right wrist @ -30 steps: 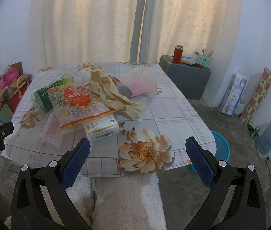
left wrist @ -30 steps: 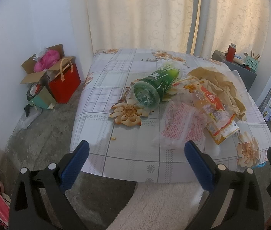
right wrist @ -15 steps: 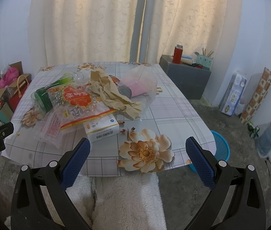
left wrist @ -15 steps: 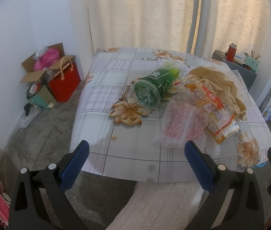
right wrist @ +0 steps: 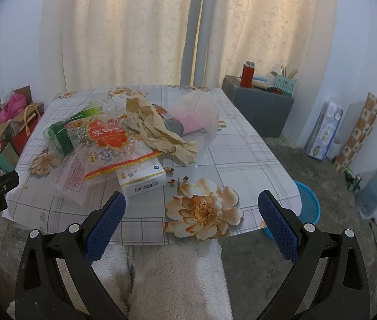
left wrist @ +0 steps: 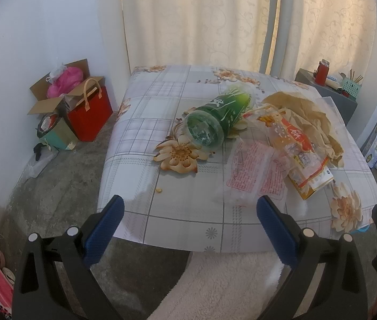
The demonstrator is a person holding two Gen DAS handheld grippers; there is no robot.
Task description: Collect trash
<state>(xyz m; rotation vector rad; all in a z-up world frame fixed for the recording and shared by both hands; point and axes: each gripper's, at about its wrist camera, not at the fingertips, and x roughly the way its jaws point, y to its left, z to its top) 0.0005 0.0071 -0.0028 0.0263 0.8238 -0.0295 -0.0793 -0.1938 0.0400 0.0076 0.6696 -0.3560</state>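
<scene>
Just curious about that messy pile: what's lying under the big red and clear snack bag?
Under the snack bag lie the green bottle, a clear pink-printed wrapper and a white and yellow box; each sticks out partly. Anything fully beneath is hidden.

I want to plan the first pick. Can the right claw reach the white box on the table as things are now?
Probably yes. The right claw is open and empty, and the white box lies near the table edge facing it. Only a snack bag overlaps the box's far side; its near side is free.
</scene>
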